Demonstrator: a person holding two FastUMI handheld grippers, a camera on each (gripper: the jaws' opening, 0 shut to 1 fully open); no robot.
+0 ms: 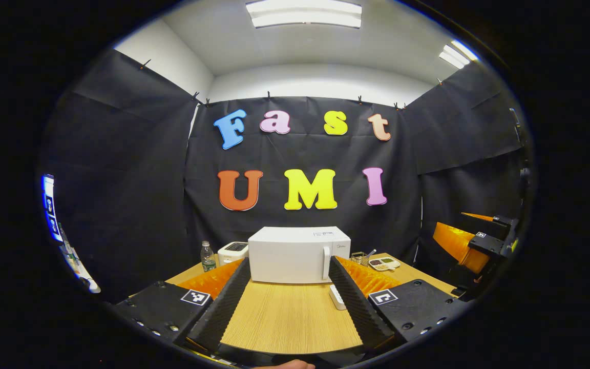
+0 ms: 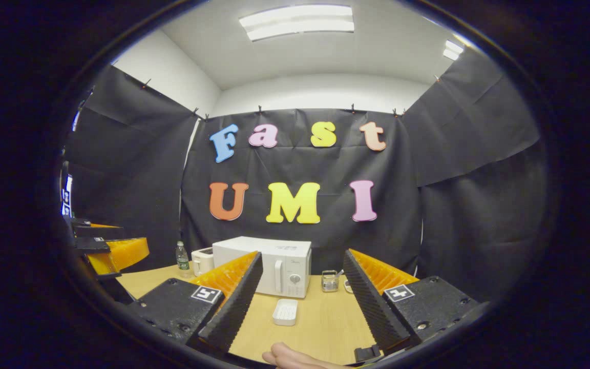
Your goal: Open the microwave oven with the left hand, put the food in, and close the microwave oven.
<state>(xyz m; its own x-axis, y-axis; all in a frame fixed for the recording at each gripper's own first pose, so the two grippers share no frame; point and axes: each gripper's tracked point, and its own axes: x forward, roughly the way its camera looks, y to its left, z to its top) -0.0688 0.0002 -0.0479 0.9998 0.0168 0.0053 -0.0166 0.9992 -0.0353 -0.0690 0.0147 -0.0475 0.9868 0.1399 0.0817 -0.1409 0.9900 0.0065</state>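
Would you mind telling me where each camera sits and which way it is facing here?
Left gripper view: rides on the left hand-held gripper, open above the wooden table, facing the closed microwave oven squarely; the right hand-held gripper shows at the right edge.
Right gripper view: rides on the right hand-held gripper, open, seeing the microwave oven left of centre; a hand shows at the bottom.
Shared: microwave oven, white tray, water bottle, toaster.
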